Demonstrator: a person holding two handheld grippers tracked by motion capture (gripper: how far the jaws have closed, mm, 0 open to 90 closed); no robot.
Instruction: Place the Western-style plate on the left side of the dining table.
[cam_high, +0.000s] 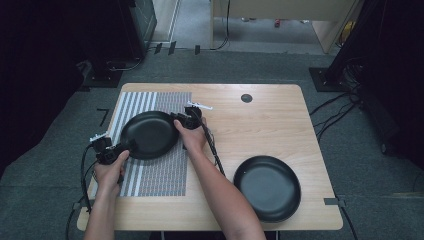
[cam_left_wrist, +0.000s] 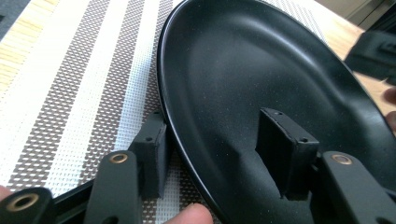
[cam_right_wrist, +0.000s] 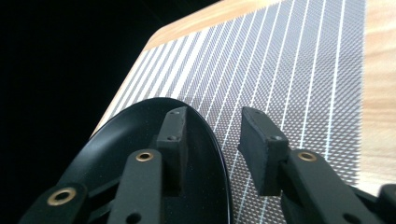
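The black plate (cam_high: 149, 134) sits left of centre in the high view, on the striped mat (cam_high: 160, 172) that covers the left part of the counter (cam_high: 260, 120), and it is the thing both my tongs are set on. It reads as slightly oval there, its longer spread running from lower left to upper right of the frame, and my two hands stand at just those two ends. My left tongs (cam_high: 123, 148) meet its lower-left rim; in the left gripper view the jaws straddle the rim (cam_left_wrist: 187, 163), one below and outside on the mat, one inside on the plate's floor, with a clear gap on both sides, so they are spread and not yet pinching. My right tongs (cam_high: 176, 119) meet the upper-right rim; in the right gripper view one jaw lies over the plate's inner slope and the other stands outside above the mat, the rim (cam_right_wrist: 223, 158) between them, again parted and gripping nothing. So the plate lies between my two tongs, each reaching inward toward the other across it, and neither hand is the nearer one; both are at the edge. I judge the coming move to be a closing of both pairs on opposite rims, and it turns on keeping the rim centred in each gap. A second black plate (cam_high: 269, 187) rests at the lower right of the high view, well apart on bare wood, beyond my right forearm (cam_high: 220, 190).
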